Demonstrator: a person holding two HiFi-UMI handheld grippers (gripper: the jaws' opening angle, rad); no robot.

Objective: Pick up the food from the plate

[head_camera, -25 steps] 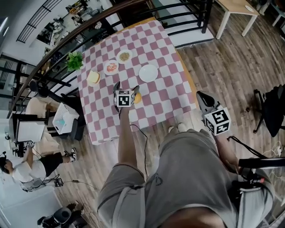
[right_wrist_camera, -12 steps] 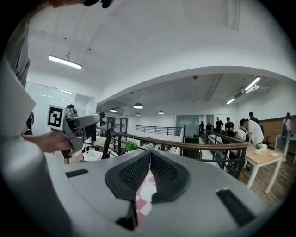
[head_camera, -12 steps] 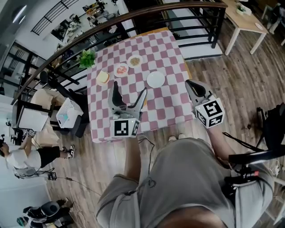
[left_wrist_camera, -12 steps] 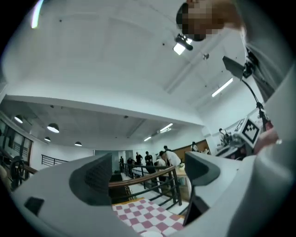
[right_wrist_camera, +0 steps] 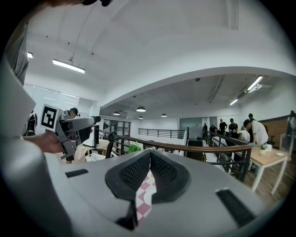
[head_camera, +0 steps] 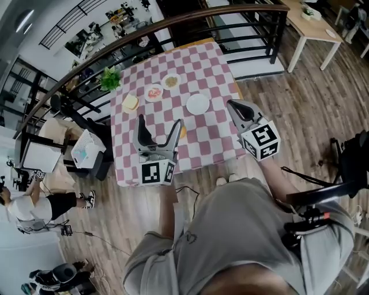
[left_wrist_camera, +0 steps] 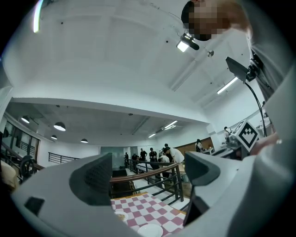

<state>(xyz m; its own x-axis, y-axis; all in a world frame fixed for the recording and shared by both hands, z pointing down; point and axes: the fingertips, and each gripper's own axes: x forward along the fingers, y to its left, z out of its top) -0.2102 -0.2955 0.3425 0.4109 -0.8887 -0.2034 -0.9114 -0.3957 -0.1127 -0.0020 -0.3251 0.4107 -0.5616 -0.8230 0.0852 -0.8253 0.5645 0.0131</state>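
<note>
An empty white plate lies mid-table on the pink-checked cloth. Behind it stand a plate with red-topped food and a plate with brownish food; a slice of toast lies to their left. A small orange food piece lies on the cloth beside my left gripper's right jaw. My left gripper is held above the table's near edge, open and empty. My right gripper hovers at the table's near right corner, shut on nothing. The left gripper view looks out level, with the white plate at its bottom edge.
A potted green plant stands at the table's far left corner. A dark curved railing runs behind the table. A wooden table stands at the far right, and a chair with a white box sits left of the table.
My left gripper has risen from beside the orange food piece and drawn back to the near edge, its jaws now wide open. My right gripper has moved up and left toward the table corner.
</note>
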